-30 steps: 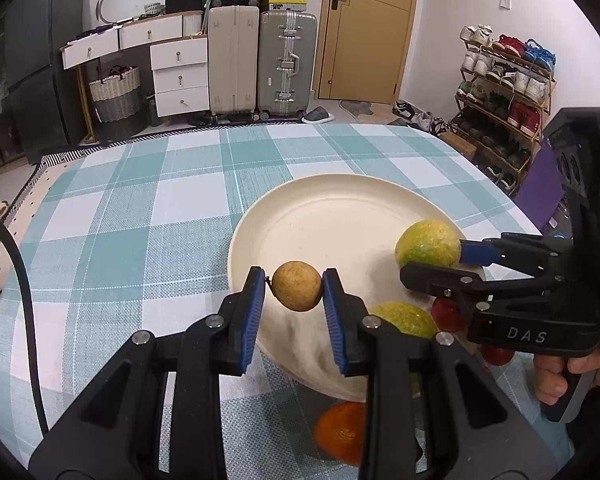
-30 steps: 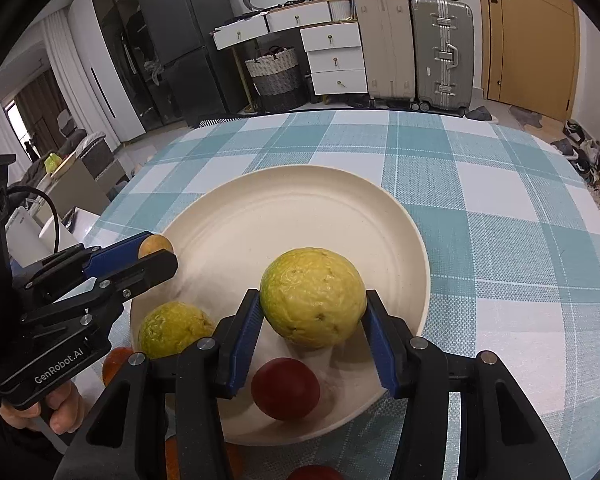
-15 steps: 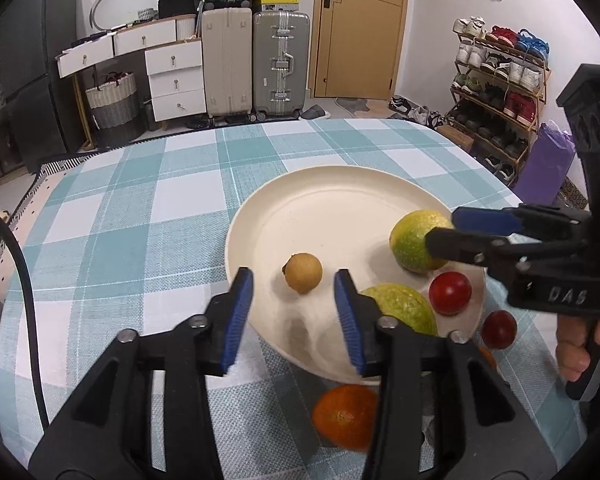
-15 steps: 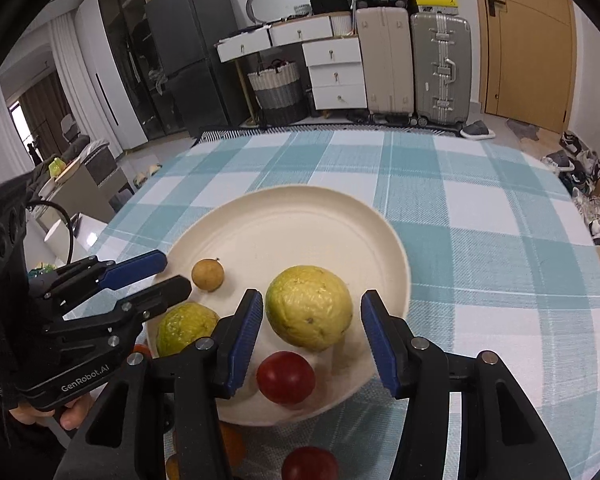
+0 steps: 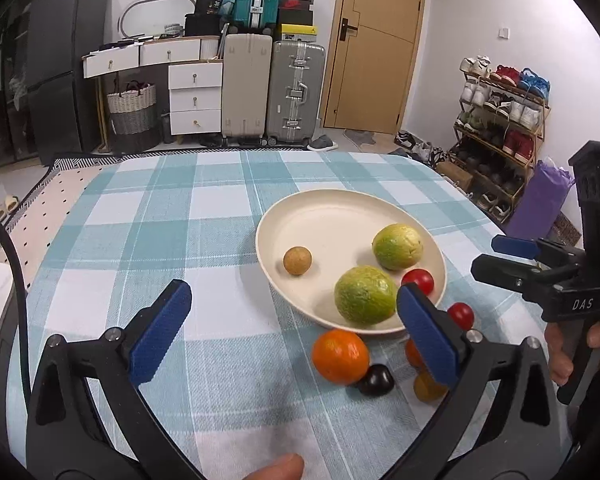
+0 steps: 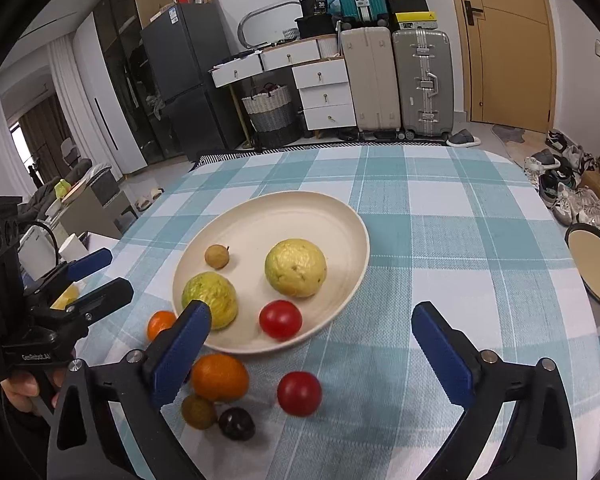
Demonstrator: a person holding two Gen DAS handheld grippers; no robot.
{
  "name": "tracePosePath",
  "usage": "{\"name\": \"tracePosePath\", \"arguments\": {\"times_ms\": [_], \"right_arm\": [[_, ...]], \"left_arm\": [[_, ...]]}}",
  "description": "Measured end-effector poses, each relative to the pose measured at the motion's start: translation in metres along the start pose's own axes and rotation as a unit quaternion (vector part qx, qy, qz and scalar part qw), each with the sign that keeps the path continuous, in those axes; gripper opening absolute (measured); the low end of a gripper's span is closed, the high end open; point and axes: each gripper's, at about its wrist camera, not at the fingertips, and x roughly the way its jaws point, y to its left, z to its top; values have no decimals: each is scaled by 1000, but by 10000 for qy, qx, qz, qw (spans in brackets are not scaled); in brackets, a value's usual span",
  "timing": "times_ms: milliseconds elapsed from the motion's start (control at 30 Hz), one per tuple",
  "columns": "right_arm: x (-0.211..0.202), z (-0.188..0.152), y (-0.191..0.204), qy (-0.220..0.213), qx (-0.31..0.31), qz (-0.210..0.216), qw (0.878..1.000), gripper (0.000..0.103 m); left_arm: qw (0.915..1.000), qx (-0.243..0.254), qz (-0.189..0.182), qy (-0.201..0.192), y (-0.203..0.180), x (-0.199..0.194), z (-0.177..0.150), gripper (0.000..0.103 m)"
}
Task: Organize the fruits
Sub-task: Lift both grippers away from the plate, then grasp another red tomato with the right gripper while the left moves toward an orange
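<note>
We hold both the left gripper (image 5: 292, 332) and right gripper (image 6: 310, 354) released above the desk (image 6: 440, 248); the plate (image 6: 332, 216) carries four fruits, one perhaps a longan (image 6: 217, 256)

suitcases (image 5: 274, 92), fridge (image 6: 188, 80), shoe rack (image 5: 500, 120)

From my left wrist camera, the blue pad (image 5: 428, 334) covers most of an orange fruit (image 5: 413, 354) and part of a yellowish one (image 5: 427, 387). A thumb (image 5: 274, 468) is cut by the bottom edge. On the right wrist view, the loose tomato (image 6: 299, 393) looks blurred, and a round tray (image 6: 598, 268) runs off the frame's side.
</note>
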Motion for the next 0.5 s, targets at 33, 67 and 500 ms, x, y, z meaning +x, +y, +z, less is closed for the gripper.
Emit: {"name": "tracePosePath", "arguments": {"times_ms": [33,67,500], "right_arm": [[-2,-2,1,7,-4,-14,10000,103],[-5,-5,2,7,-8,-7,10000,103],[-27,-22,12,-68,-170,-111,9998,103]], "left_arm": [[10000,-23,-5,-15,1,-4,-2,103],[10000,-43,-4,-28,1,-8,-5,103],[9999,-18,107,-15,-3,-34,-28,103]]}}
